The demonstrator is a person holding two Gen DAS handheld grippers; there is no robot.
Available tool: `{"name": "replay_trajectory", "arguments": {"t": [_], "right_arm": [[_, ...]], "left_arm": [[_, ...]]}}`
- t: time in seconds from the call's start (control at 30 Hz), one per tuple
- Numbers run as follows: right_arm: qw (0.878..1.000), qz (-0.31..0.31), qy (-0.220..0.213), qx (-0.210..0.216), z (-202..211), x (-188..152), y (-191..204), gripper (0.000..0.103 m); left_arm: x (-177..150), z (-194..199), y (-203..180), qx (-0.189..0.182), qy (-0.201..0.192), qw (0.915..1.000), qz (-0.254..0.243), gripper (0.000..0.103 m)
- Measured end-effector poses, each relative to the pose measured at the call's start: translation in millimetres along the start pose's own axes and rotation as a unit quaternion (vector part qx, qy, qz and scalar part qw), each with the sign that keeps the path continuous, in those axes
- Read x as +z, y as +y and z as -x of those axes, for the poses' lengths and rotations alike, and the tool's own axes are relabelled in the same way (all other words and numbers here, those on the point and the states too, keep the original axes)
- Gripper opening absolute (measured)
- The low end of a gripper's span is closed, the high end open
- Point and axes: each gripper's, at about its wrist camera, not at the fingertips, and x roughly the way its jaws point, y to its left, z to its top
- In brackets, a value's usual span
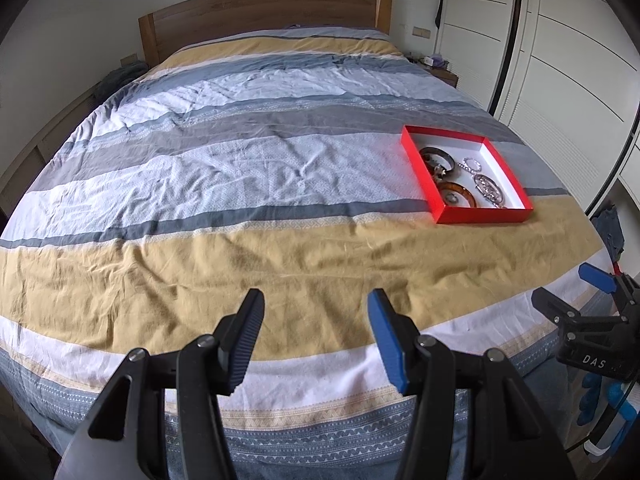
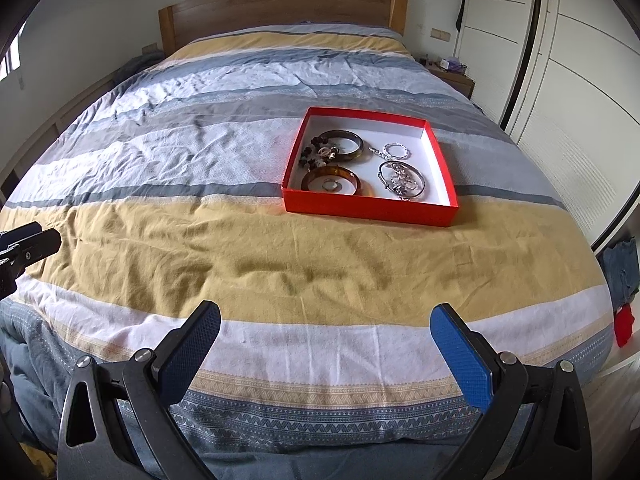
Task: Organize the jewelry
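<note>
A shallow red box (image 2: 366,209) with a white inside lies on the striped bedspread; it also shows in the left wrist view (image 1: 480,215). It holds a dark bangle (image 2: 345,137), an amber bangle (image 2: 310,179) with a small ring (image 2: 330,186) inside it, a silver chain bracelet (image 2: 396,151), a silver bangle pile (image 2: 402,180) and dark beads (image 2: 316,148). My left gripper (image 1: 316,300) is open and empty over the foot of the bed. My right gripper (image 2: 326,316) is open and empty, well short of the box.
The bed (image 2: 200,240) has a wooden headboard (image 2: 280,4). White wardrobe doors (image 2: 580,80) run along the right. A bedside table (image 2: 452,74) stands at the far right. A red item (image 2: 624,326) and dark cloth (image 2: 622,268) lie beside the bed.
</note>
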Motion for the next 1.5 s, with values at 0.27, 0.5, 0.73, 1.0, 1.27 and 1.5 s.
{"name": "replay_trajectory", "arguments": {"t": [0.27, 0.5, 0.73, 1.0, 1.27, 1.5], "right_arm": [[1.000, -0.007, 0.022, -0.002, -17.5, 7.2, -17.6, 0.103], [1.000, -0.012, 0.025, -0.009, -25.2, 11.3, -27.8, 0.103], [1.000, -0.011, 0.019, -0.018, -24.5, 15.3, -30.2, 0.103], [1.000, -0.005, 0.019, -0.019, -23.4, 16.2, -27.4, 0.103], [1.000, 0.004, 0.021, -0.016, -23.3, 16.2, -18.6, 0.103], [1.000, 0.008, 0.020, -0.015, -22.2, 17.0, -13.4, 0.103]], "left_arm": [[12.9, -13.6, -12.2, 0.010, 0.011, 0.9999, -0.007, 0.052], [20.5, -20.5, -21.1, 0.007, 0.014, 0.9998, -0.014, 0.052], [21.5, -27.1, -18.3, 0.004, 0.020, 0.9998, -0.003, 0.052], [19.4, -28.9, -15.4, 0.004, 0.022, 0.9998, -0.001, 0.052], [17.2, -28.8, -11.3, 0.002, 0.024, 0.9997, 0.001, 0.052], [15.8, -27.3, -7.3, 0.000, 0.028, 0.9996, 0.006, 0.052]]}}
